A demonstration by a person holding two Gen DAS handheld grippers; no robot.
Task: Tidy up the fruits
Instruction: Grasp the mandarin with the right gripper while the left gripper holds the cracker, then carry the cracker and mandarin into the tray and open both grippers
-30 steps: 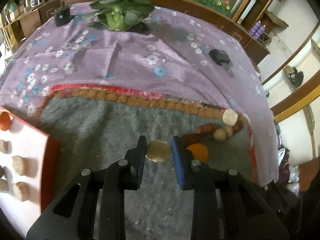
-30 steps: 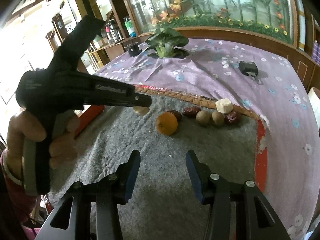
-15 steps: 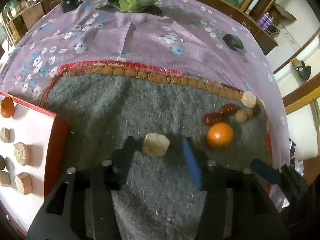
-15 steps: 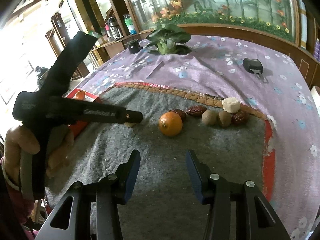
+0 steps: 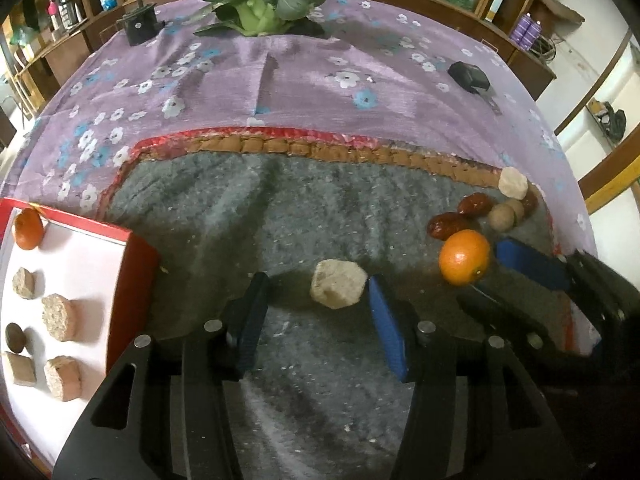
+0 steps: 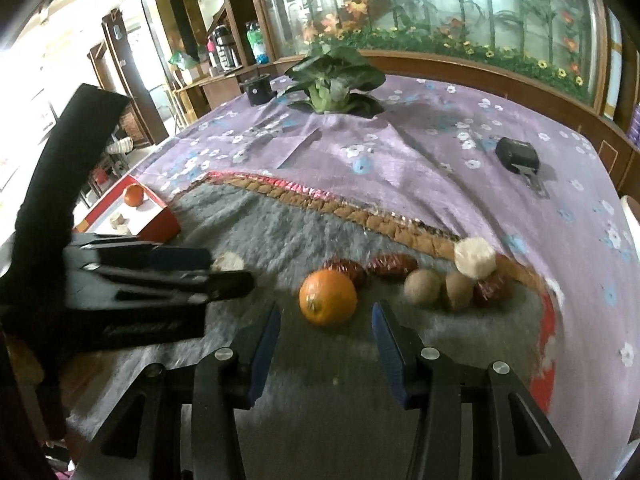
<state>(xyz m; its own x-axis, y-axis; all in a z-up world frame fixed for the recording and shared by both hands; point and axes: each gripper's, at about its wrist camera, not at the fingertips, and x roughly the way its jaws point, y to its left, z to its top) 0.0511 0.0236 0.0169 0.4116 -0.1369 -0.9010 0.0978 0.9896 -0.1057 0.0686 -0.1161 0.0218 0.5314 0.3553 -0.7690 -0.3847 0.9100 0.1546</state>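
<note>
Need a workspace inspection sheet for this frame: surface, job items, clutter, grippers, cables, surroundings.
Surface: grey mat on purple floral cloth.
Job's things: orange, red dates, round brown fruits and pale chunk clustered on mat; beige chunk lying alone; red-rimmed tray holds another orange and chunks.
Clutter: leafy vegetable, two small black devices.
Grippers: left gripper open around beige chunk; right gripper open, just short of orange.
Cables: nothing seen.
Surroundings: wooden shelving, floral glass panel.
</note>
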